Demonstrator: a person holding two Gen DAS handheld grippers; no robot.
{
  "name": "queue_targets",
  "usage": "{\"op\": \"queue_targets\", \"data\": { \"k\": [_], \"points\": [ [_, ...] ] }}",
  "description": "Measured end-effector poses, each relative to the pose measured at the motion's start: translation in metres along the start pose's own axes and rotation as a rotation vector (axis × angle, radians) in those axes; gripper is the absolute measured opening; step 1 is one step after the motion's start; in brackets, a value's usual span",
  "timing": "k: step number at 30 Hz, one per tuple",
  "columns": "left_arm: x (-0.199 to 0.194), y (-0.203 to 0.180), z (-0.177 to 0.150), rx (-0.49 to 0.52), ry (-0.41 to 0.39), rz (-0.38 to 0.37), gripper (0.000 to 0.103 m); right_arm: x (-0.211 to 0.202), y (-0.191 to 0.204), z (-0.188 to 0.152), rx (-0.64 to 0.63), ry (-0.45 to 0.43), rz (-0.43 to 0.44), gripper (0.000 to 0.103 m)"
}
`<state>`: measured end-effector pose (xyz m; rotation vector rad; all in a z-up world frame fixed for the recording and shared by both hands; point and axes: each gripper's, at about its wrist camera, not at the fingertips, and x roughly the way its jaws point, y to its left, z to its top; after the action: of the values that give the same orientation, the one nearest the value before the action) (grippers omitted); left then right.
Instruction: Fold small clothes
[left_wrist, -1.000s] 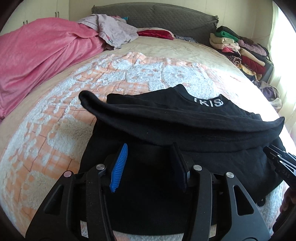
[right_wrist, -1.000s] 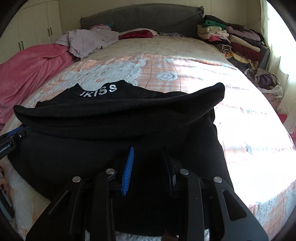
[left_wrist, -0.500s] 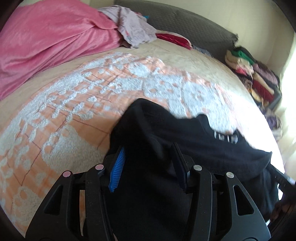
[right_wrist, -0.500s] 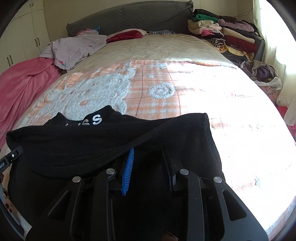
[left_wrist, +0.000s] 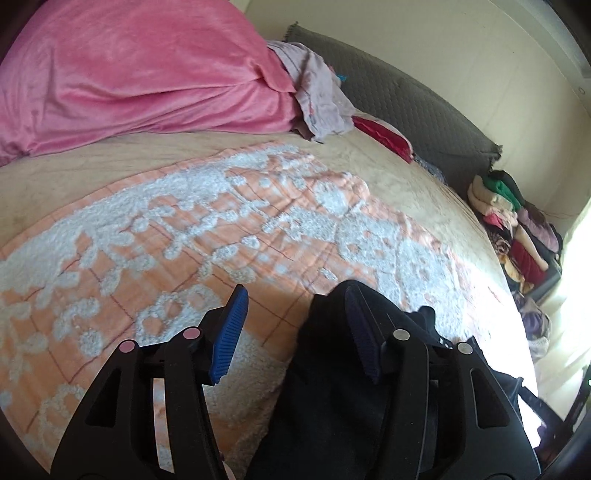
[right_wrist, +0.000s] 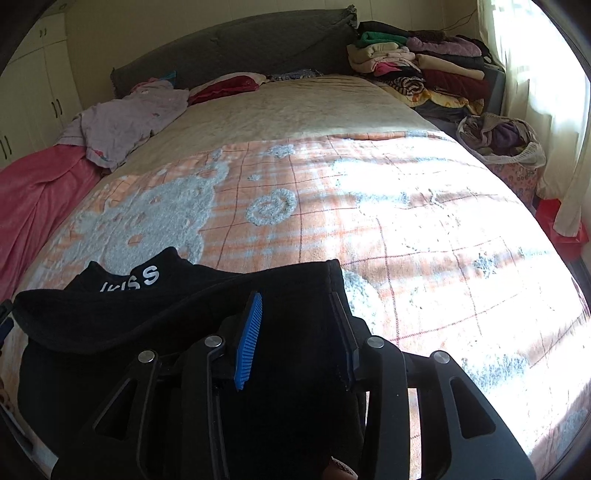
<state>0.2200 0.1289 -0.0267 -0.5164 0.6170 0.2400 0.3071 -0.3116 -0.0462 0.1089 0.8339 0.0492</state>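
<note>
Moved: left tool (left_wrist: 295, 332) swings off black top (right_wrist: 192, 332) toward bed (right_wrist: 406, 221) | both tools: fingers apart, gripping nothing | top: near bed edge, half-folded | risk: unpinned fold slumps open

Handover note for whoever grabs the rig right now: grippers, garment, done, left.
Left gripper: open, its right finger against the black top's left edge, holding nothing.
Right gripper: open, over the top's right side; grip not visible.
The top lies on the orange blanket at the near edge of the bed, collar away from you.
Done: sleeves folded across the front.
Left: fold it in half, then set it aside.
</note>
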Motion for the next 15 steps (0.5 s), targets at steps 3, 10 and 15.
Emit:
{"op": "queue_targets", "data": {
  "k": [3,10,15],
  "points": [
    [0.0,0.007,0.001,-0.029,0.006,0.015,0.047,0.007,0.019,-0.007,-0.058,0.048,0.029,0.037],
    [0.008,0.016,0.001,-0.048,0.039,0.021,0.047,0.028,0.073,-0.001,-0.143,0.065,0.05,0.048],
    [0.024,0.013,-0.003,-0.01,0.121,-0.011,0.047,0.018,0.042,0.008,-0.035,-0.012,-0.015,0.057]
  ]
}}
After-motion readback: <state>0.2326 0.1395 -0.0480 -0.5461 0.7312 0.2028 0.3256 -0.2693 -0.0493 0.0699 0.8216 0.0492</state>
